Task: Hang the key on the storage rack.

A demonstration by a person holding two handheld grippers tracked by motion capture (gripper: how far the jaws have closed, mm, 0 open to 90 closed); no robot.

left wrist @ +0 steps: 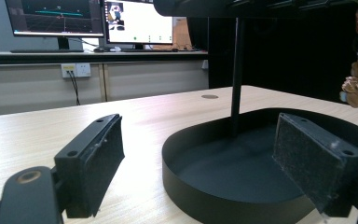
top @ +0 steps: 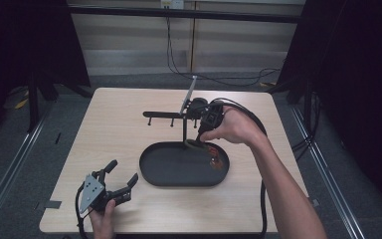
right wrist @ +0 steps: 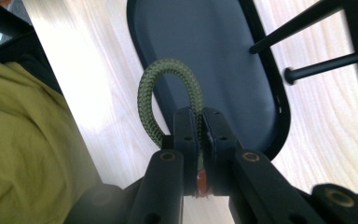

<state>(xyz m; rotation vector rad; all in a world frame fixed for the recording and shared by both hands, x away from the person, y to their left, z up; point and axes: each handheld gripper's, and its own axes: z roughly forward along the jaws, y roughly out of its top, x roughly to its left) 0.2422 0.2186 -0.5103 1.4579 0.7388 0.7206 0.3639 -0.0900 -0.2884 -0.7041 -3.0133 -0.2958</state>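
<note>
Green braided cord loop (right wrist: 168, 93): light, limp, grippy weave, best pinched near its bound end; clenched in right gripper (right wrist: 200, 140) jaws above black tray (right wrist: 223, 46); left gripper (top: 114, 186) jaws released on worktop (top: 104, 124).

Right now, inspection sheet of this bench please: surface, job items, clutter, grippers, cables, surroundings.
Surface: light wood table, bare around the tray.
Job's things: green braided cord loop with a reddish end; black oval tray; black stand with pegs rising from the tray.
Clutter: nothing seen.
Grippers: right gripper shut on the cord loop, above the tray by the stand; left gripper open, nothing between its jaws, near the table's front left.
Cables: black gripper cable along the right forearm; wall cables hang behind.
Surroundings: monitors on a back counter, dark curtains at both sides.
</note>
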